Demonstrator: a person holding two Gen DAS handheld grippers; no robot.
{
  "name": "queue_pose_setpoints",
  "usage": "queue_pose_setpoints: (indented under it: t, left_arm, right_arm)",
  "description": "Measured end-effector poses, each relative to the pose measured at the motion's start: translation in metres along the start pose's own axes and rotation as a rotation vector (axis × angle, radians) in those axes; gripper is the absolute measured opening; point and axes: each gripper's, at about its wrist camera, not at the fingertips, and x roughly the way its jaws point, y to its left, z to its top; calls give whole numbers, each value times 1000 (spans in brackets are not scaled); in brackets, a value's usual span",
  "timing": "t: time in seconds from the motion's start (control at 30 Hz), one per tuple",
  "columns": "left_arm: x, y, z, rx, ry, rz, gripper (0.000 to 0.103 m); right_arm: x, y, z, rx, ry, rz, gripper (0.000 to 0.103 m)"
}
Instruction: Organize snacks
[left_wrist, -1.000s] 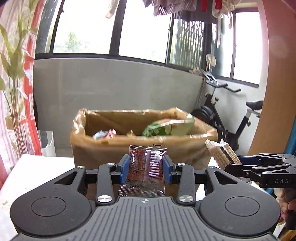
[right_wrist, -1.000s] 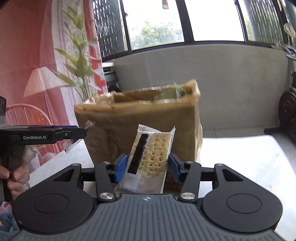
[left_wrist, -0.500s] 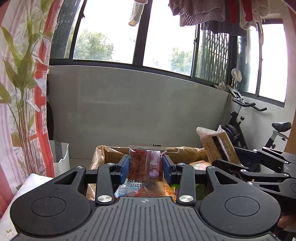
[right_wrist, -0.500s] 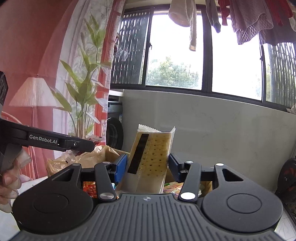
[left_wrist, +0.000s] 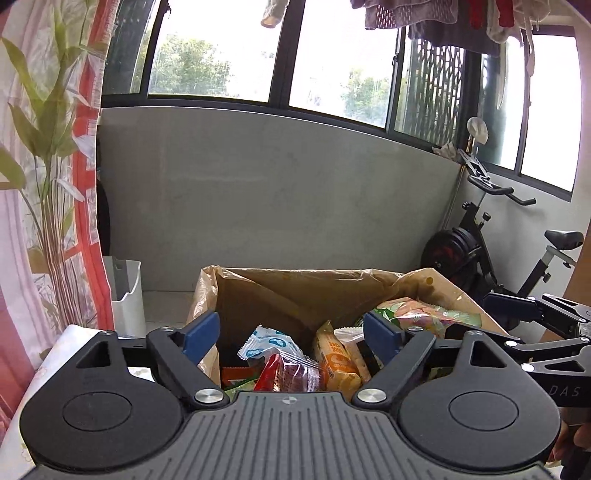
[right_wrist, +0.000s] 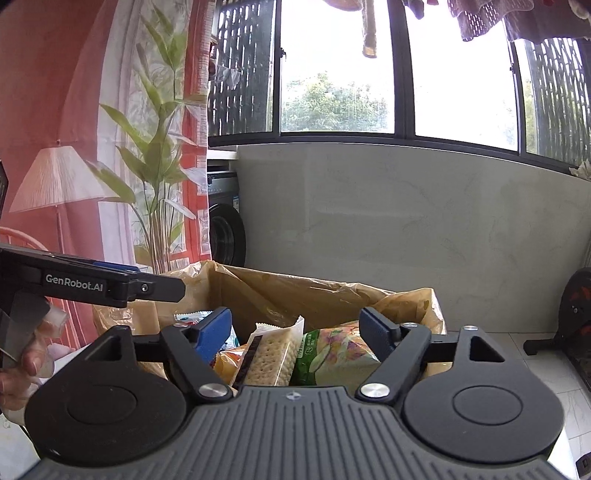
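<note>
**Operator:** Status of the current step?

**Technician:** Release step, judged complete. The left gripper (left_wrist: 291, 334) and the right gripper (right_wrist: 295, 328) are both above the open cardboard box (left_wrist: 295, 291), which has a plastic liner (right_wrist: 332, 291) folded over its rim. Both sets of jaws have just been opening and now stand wide apart, with nothing pressed between the blue pads (left_wrist: 201, 332).

**Operator:** Where are the snacks?

**Technician:** Inside the box. In the left wrist view a dark red packet (left_wrist: 291, 373) lies below the open jaws, next to a white-and-blue packet (left_wrist: 269, 345) and an orange bar (left_wrist: 338, 360). In the right wrist view a cracker pack (right_wrist: 271, 356) stands tilted against a green-and-pink bag (right_wrist: 332, 354). The two views appear to show the same pile from either side. The lower layers are hidden by the gripper bodies, so the full contents cannot be listed.

**Operator:** Next move?

**Technician:** Probably withdraw both grippers up and back, jaws kept apart, clear of the liner rim so that it is not snagged. Then locate any snacks left outside the box; none are visible in these views. A person's hand (right_wrist: 26, 354) holds the left gripper's handle at the edge of the right view, so keep the two tools apart during retraction.
</note>
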Motion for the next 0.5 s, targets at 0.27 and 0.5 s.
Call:
queue_pose_setpoints:
  t: [0.27,0.5]
  left_arm:
    - [-38,-12,18,51,-17,62,96]
    - [-70,-24,28,57,5,128,98]
  right_arm:
    - [-34,-2,18,91,32,-7,96]
    - [-67,5,31,107,-1,-73,103]
